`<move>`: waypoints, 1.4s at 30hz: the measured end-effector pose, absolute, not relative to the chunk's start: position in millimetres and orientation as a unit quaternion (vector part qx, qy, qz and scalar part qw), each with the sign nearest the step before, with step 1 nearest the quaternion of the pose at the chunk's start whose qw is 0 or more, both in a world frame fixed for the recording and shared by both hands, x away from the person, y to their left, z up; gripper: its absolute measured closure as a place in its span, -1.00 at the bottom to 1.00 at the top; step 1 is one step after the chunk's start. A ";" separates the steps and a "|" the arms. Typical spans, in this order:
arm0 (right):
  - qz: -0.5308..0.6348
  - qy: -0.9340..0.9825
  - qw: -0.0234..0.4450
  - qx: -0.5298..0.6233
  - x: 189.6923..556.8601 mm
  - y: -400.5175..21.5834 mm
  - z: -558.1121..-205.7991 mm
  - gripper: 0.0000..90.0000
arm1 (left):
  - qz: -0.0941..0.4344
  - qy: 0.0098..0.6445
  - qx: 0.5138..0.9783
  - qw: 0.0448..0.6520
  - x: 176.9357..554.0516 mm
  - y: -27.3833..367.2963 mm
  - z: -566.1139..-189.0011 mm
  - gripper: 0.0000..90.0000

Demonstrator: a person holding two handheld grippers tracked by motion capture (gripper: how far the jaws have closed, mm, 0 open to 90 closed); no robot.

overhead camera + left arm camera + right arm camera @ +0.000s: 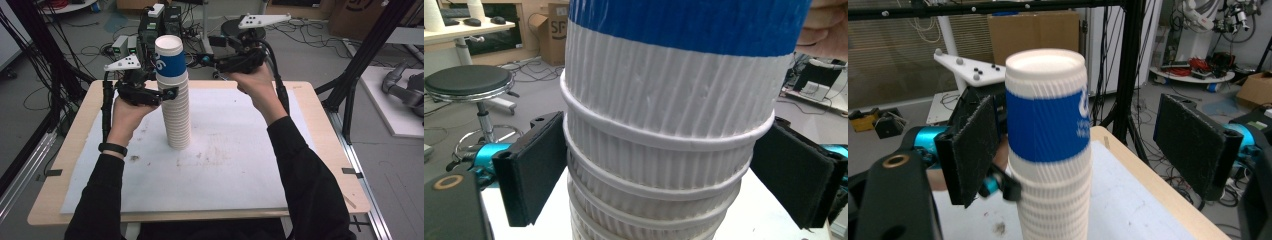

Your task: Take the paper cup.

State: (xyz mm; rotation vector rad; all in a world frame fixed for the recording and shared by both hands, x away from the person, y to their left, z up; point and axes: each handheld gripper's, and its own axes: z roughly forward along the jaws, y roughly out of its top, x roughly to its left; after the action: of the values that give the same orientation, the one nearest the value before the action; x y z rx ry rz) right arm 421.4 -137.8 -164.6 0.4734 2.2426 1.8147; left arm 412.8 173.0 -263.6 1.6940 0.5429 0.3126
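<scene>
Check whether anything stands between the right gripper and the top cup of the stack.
Nothing visible does. The right gripper looks straight at the top cup with open air between them, its jaws spread wide. The left gripper clamps the stack lower down, beneath the blue band, out of that path.

The stack of cups [176, 107] is white and ribbed, and its top cup [170, 57] carries a blue band with white lettering. Both claws have black pads and turquoise fittings. A stained white mat [225, 165] covers the pale wood counter [45, 210].
</scene>
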 end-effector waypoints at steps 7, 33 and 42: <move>0.617 0.766 0.101 0.149 424.8 -109.0 -158.0 -0.58 | 0.135 0.237 0.736 0.620 412.7 173.7 -263.7 -0.75; 0.606 0.776 0.074 0.156 439.8 -59.8 -160.4 -0.33 | 0.134 0.236 0.737 0.619 413.1 173.5 -263.6 -0.75; 0.628 0.759 0.075 0.155 438.4 -66.2 -153.6 -0.31 | 0.134 0.234 0.739 0.618 413.1 173.2 -263.7 -0.75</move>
State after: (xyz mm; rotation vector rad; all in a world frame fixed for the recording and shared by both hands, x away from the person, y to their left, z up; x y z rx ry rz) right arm 438.4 -66.2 -153.6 0.4635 2.2774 1.8835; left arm 413.1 173.2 -263.7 1.6995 0.5384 0.3076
